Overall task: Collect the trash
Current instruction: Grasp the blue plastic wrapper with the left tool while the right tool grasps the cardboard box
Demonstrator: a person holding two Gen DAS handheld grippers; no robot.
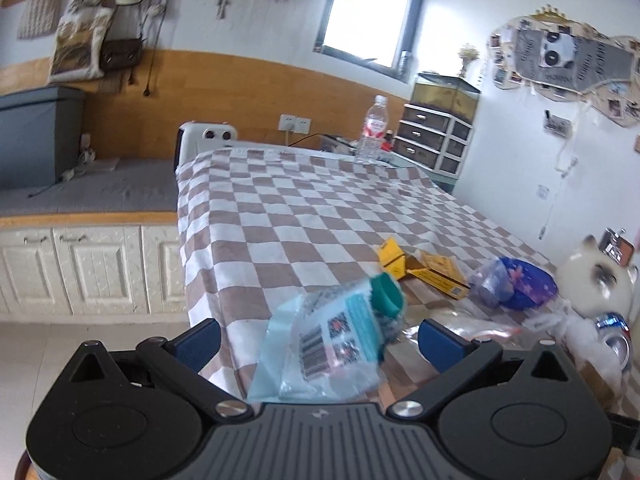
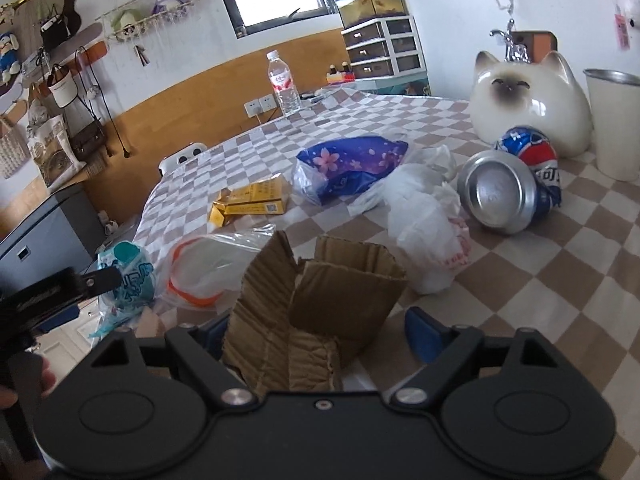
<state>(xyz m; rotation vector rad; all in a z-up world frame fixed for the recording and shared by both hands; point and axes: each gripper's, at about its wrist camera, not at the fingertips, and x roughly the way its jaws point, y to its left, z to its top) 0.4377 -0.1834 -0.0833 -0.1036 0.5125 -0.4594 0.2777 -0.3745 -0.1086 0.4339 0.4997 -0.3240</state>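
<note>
A teal and clear plastic packet (image 1: 332, 344) with a barcode lies at the near edge of the checked table (image 1: 288, 220). My left gripper (image 1: 318, 344) is open around it, both blue pads apart from it. In the right wrist view a torn piece of brown cardboard (image 2: 320, 312) stands between the jaws of my right gripper (image 2: 316, 336). The right pad (image 2: 424, 336) is clear of the cardboard; the left pad is hidden behind it. Further trash lies on the cloth: a yellow carton (image 2: 252, 202), a blue flowered bag (image 2: 352, 164), a white plastic bag (image 2: 428, 224) and a crushed can (image 2: 512, 184).
A ceramic cat (image 2: 528, 108) and a white cup (image 2: 616, 120) stand at the right. A water bottle (image 2: 284, 84) stands at the far edge. A clear bag with an orange rim (image 2: 200, 276) lies beside the cardboard. The table edge drops to the floor on the left.
</note>
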